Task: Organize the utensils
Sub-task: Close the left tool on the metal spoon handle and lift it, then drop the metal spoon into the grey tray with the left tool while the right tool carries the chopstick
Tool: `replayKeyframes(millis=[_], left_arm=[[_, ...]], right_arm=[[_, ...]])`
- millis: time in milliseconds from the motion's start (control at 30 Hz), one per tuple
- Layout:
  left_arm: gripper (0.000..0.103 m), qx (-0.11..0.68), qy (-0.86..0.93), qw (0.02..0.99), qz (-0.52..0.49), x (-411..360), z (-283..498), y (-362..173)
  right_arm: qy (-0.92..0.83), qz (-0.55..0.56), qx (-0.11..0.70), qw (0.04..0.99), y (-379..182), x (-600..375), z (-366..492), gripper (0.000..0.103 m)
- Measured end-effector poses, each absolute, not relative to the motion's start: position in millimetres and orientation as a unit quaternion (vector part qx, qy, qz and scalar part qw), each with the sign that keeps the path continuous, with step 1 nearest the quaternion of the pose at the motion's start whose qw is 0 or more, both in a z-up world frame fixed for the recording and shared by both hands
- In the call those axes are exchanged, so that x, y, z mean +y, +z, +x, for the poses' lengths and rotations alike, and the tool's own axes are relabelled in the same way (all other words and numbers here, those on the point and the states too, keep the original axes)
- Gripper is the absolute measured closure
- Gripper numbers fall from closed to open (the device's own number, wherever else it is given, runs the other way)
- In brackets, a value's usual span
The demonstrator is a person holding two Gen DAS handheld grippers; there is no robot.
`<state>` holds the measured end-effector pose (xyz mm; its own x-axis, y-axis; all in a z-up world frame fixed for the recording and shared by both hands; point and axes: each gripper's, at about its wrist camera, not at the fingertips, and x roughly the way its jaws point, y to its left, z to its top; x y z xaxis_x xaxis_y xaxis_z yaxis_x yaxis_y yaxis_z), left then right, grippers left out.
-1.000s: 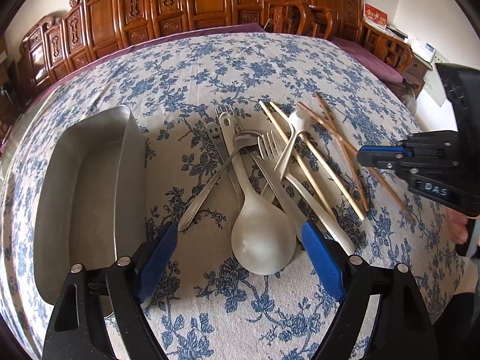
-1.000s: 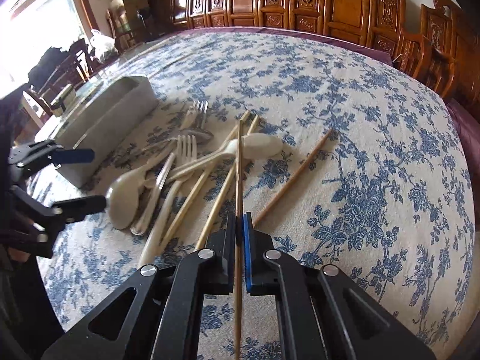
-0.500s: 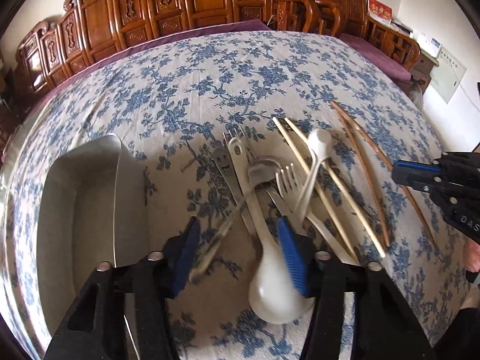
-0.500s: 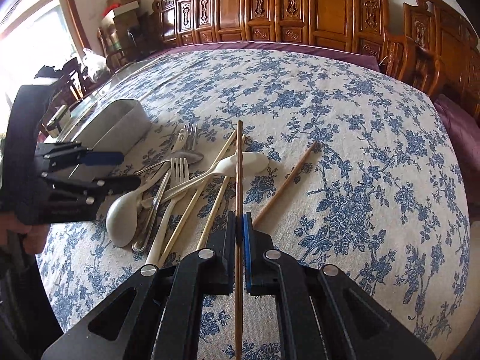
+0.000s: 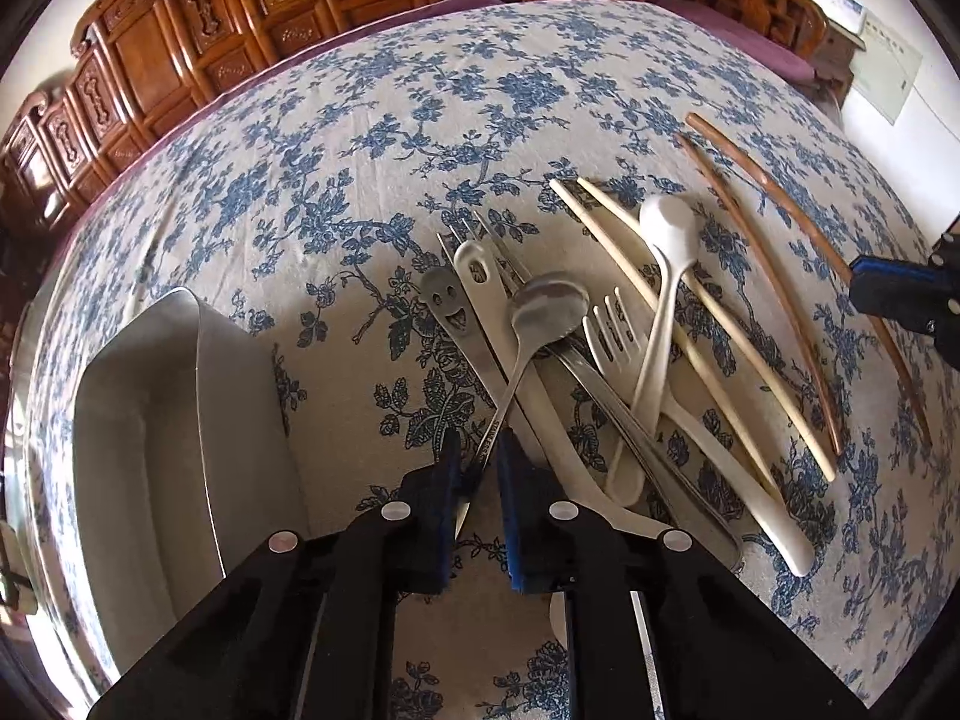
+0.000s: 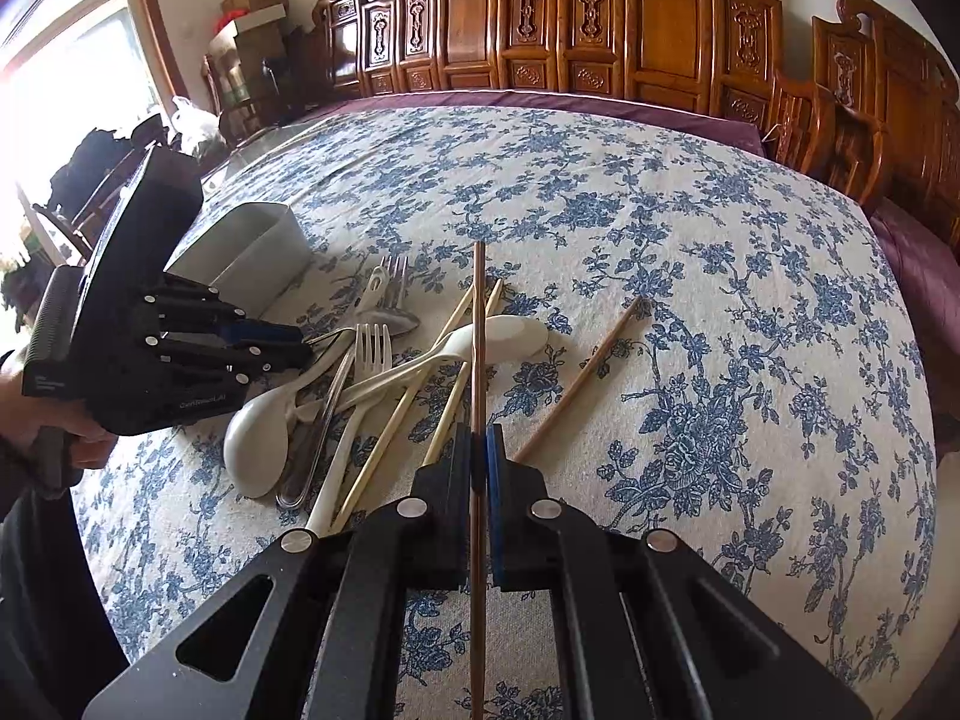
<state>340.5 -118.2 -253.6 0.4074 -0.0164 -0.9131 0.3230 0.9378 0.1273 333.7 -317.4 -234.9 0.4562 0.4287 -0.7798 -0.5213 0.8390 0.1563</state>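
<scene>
My left gripper (image 5: 478,456) is shut on the handle of a steel spoon (image 5: 546,305) that lies across the utensil pile. The pile holds a smiley-handled steel piece (image 5: 445,300), a cream fork (image 5: 618,336), a small white spoon (image 5: 669,228), pale chopsticks (image 5: 690,324) and a large white spoon (image 6: 258,444). My right gripper (image 6: 478,450) is shut on a brown chopstick (image 6: 477,324) and holds it above the pile. A second brown chopstick (image 6: 582,378) lies on the cloth to its right. The grey metal tray (image 5: 180,420) sits left of the pile.
The round table has a blue floral cloth (image 6: 690,240). Carved wooden chairs (image 6: 660,48) ring the far edge. The left gripper's body (image 6: 138,330) and the hand holding it are at the left of the right wrist view, by the tray (image 6: 252,240).
My left gripper moved down onto the steel spoon's handle and closed on it. My right gripper raised the brown chopstick slightly and stayed shut.
</scene>
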Motion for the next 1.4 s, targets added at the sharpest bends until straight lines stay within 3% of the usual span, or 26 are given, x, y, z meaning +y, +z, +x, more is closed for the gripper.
replayKeyframes(millis=[200, 933, 1400], left_arm=[[0.099, 0.529, -0.111, 0.829, 0.142, -118, 335, -248], [0.099, 0.445, -0.141, 0.882, 0.070, -46, 287, -173], [0.099, 0.460, -0.107, 0.880, 0.048, 31, 283, -198]], right_arm=[[0.277, -0.055, 0.435, 0.855, -229, -314, 327, 0.097], [0.236, -0.051, 0.414, 0.878, -207, -266, 307, 0.097], [0.239, -0.040, 0.378, 0.893, -155, -198, 308, 0.097]])
